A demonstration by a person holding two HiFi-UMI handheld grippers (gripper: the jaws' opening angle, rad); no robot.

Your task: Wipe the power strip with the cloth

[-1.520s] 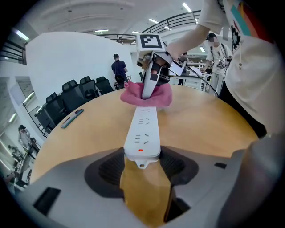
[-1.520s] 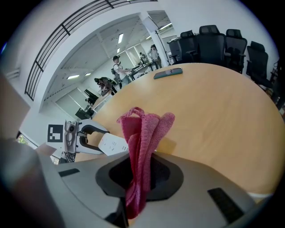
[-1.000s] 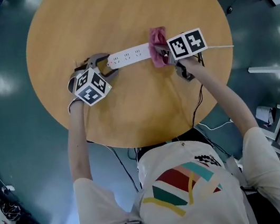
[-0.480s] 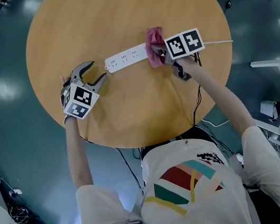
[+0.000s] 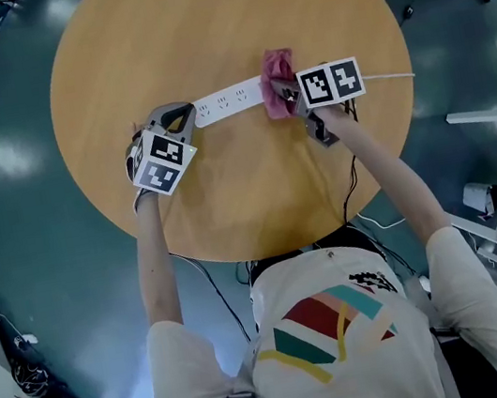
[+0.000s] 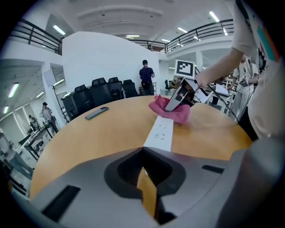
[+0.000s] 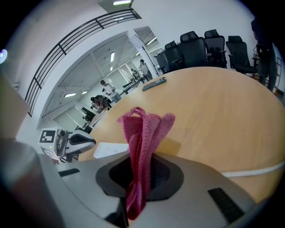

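- We are leaning over a round wooden table (image 5: pixel 257 192), which is carrying the white power strip (image 5: pixel 229 101). The strip is lying flat, sockets up, a little beyond the table's middle.
- Our left gripper (image 5: pixel 179 120) is hovering at the power strip's left end and tilting downward. Its jaws have just been closing and are sitting together with nothing between them. The strip's end is lying just ahead of their tips; we are unable to tell whether they are touching it.
- Our right gripper (image 5: pixel 290 98) is working at the power strip's right end, also tilting downward. Its jaws are clamping the cloth, which is standing up between them in folded pink layers.
- The cloth (image 5: pixel 279 81) is bunching over the power strip's right end and covering that part of it, while the sockets to its left are showing bare.
- A thin white cable (image 5: pixel 389 77) is running from under the cloth at the power strip's right end toward the table's edge.
- A dark remote (image 6: pixel 96 113) is lying on the wood well beyond the power strip, on the side away from us.
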